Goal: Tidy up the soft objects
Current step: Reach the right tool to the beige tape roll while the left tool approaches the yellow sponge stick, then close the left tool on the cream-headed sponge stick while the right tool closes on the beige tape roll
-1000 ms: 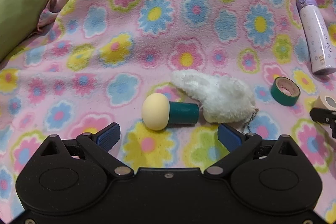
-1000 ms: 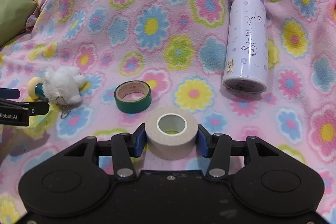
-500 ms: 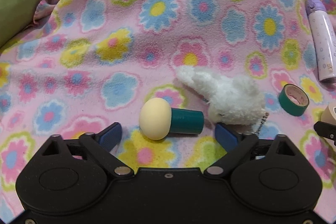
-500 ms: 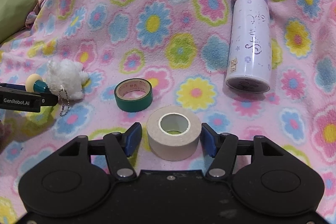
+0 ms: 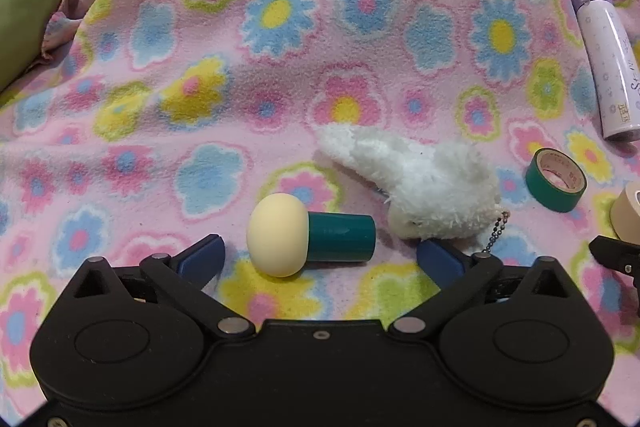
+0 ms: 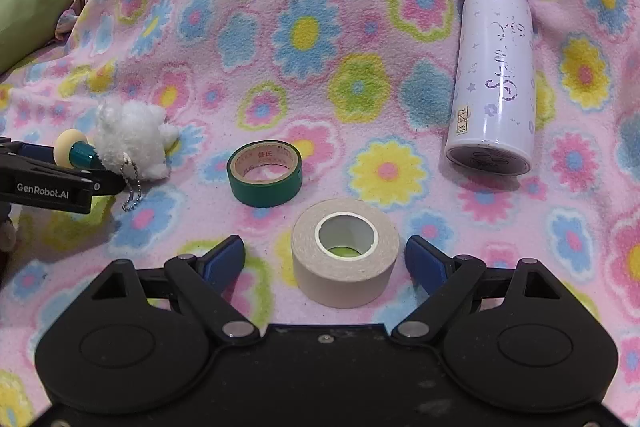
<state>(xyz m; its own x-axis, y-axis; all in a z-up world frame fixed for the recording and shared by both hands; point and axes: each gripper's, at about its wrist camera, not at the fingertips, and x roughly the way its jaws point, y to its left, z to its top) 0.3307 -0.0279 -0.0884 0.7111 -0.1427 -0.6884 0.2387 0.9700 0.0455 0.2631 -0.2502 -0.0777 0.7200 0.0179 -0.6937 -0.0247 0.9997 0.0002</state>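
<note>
Fuzzy fleece blanket [image 6: 360,27], fluffy plush toy [image 5: 432,183] (metal chain), glossy bottle [image 6: 496,75]

A home, most likely a sofa or bed: a pink fleece blanket [image 6: 320,27] printed with flowers drapes over the soft surface, a green cushion [image 6: 28,7] sits at ten o'clock, and a lilac drinking flask [image 6: 494,87] lies at two o'clock.

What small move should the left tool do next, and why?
Probably close the left tool on the mushroom-shaped toy. Its jaws stand open on either side of the toy, which lies on the flowered blanket. The right pad is close to the white plush, so closing slowly may avoid catching it.
</note>
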